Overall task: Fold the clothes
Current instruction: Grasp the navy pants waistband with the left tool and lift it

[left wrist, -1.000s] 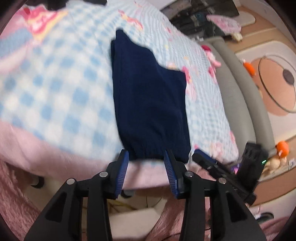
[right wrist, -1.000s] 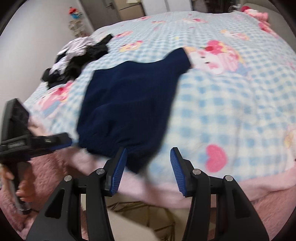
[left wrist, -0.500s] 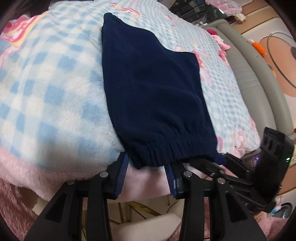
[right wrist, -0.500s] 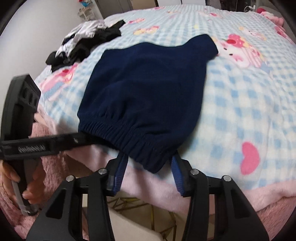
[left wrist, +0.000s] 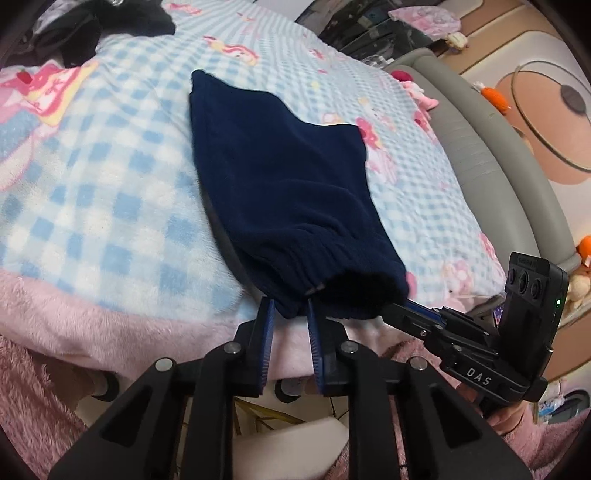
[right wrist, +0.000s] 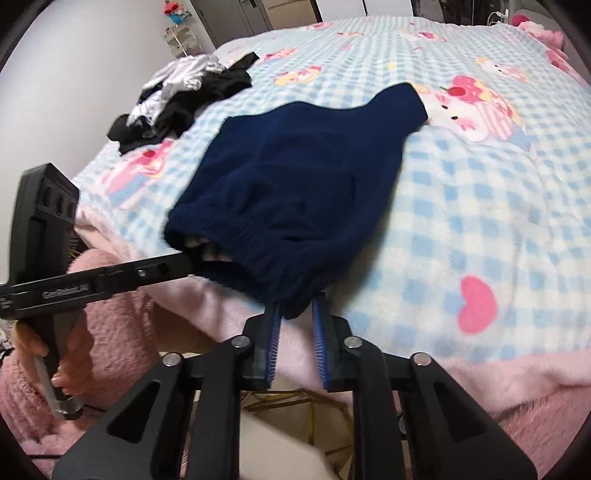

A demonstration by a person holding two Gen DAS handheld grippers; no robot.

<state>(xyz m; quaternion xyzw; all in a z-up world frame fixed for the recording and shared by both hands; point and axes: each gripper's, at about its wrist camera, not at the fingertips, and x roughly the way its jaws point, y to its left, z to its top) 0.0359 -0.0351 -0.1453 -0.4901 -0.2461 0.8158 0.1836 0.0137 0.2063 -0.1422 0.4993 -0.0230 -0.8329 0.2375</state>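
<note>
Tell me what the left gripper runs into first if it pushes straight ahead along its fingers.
The left gripper already pinches the elastic waistband of the navy garment. Going straight on, it would push into that bunched fabric first, with the checked blanket under it next. Depth is hard to judge through the fisheye.

Left claw (left wrist: 290, 308) tips hidden under navy garment (left wrist: 288, 192) waistband; same for right claw (right wrist: 297, 308). Dark clothes pile (left wrist: 74, 26) cut off by the frame edge in left view. Waistband slightly motion-blurred in right view.
</note>
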